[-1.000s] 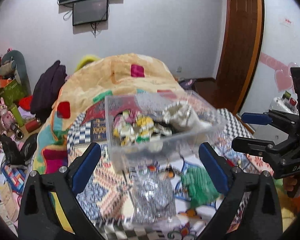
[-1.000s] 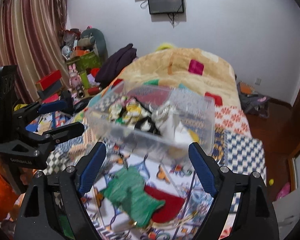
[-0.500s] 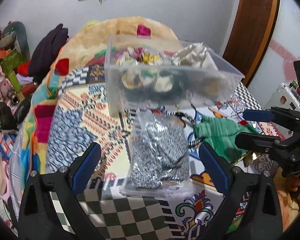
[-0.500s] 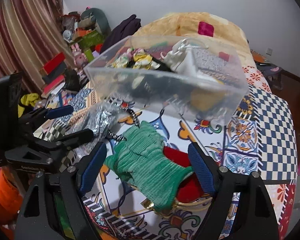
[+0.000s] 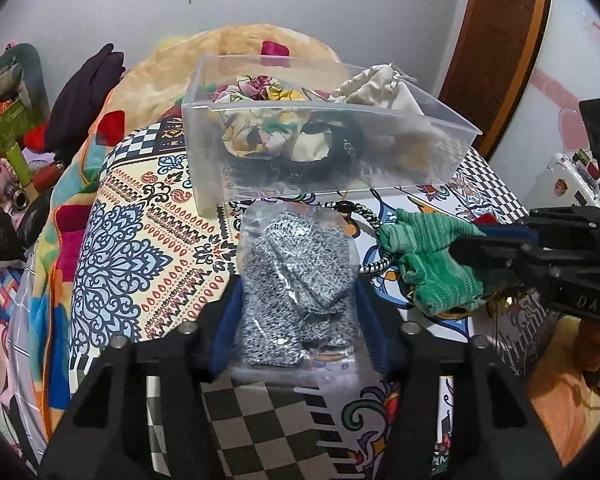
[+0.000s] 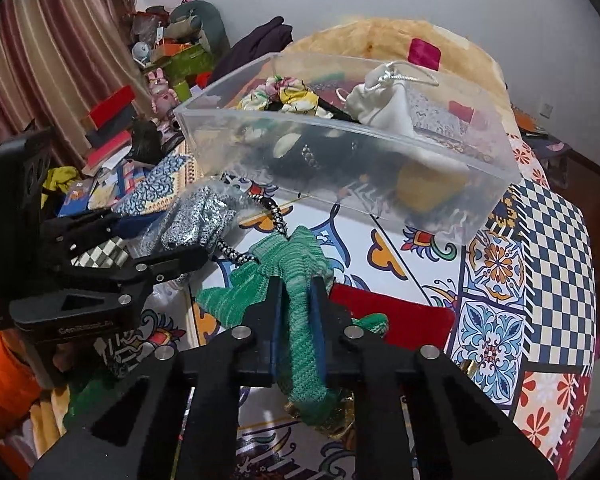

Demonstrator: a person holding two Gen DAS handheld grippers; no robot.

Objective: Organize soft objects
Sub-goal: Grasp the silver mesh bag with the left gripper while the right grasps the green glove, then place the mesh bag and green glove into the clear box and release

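Note:
A clear plastic bin (image 5: 204,148) (image 6: 380,184) stands on the patterned bed cover, holding scrunchies (image 5: 256,92) and a cream drawstring pouch (image 6: 384,104). My left gripper (image 5: 300,292) is shut on a bagged grey knit item (image 5: 296,280), which also shows in the right wrist view (image 6: 196,216). My right gripper (image 6: 296,292) is shut on a green knit cloth (image 6: 296,264), which shows in the left wrist view (image 5: 432,264). A black-and-white braided cord (image 6: 276,216) lies between the two items. A red pouch (image 6: 396,316) lies under the green cloth.
A peach blanket (image 5: 236,44) is heaped behind the bin. Clutter of boxes and toys (image 6: 164,76) sits left of the bed. A wooden door (image 5: 500,40) stands at the right. The bed's checkered edge (image 6: 552,264) runs along the right.
Both grippers moved down and forward and closed: the left onto the grey bagged item, the right onto the green cloth. The bin now sits farther away behind them.

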